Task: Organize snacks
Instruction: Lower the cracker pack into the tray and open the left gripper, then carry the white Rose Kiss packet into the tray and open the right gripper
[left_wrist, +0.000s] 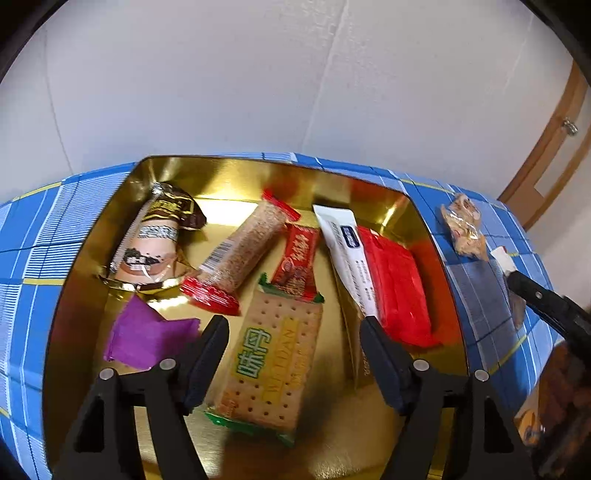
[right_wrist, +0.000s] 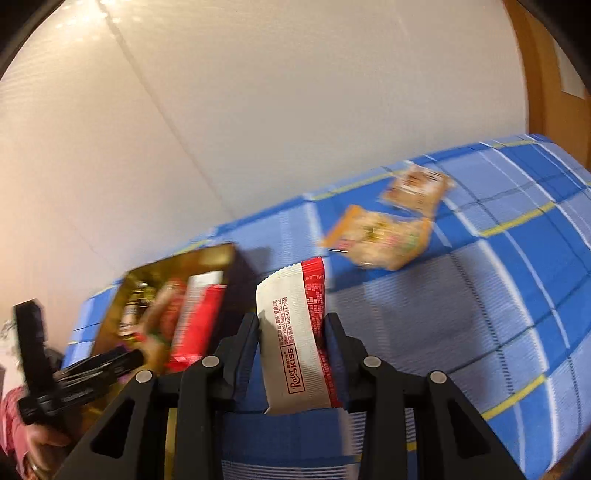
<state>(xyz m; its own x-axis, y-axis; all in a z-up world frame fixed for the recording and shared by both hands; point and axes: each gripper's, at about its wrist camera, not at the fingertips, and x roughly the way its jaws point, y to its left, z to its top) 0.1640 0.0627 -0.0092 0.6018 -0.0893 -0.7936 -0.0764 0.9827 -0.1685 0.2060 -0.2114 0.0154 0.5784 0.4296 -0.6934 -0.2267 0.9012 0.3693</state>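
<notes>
A gold tin (left_wrist: 236, 175) stands on the blue plaid cloth (right_wrist: 498, 295) and holds several snacks. Among them are a cracker packet (left_wrist: 273, 369), a sesame bar (left_wrist: 245, 251), a purple wrapper (left_wrist: 147, 334), a brown packet (left_wrist: 159, 236), a white packet (left_wrist: 345, 251) and a red packet (left_wrist: 399, 288). My left gripper (left_wrist: 293, 326) hangs open over the cracker packet, its pads clear of it. My right gripper (right_wrist: 292, 319) is shut on a white and red wafer packet (right_wrist: 290, 291), held above the cloth right of the tin (right_wrist: 177, 262).
Two clear orange snack packets (right_wrist: 376, 236) (right_wrist: 417, 188) lie on the cloth beyond the right gripper; one of them (left_wrist: 465, 229) shows right of the tin. A white wall runs behind the table. A person's hand in a red sleeve (right_wrist: 18, 424) shows at lower left.
</notes>
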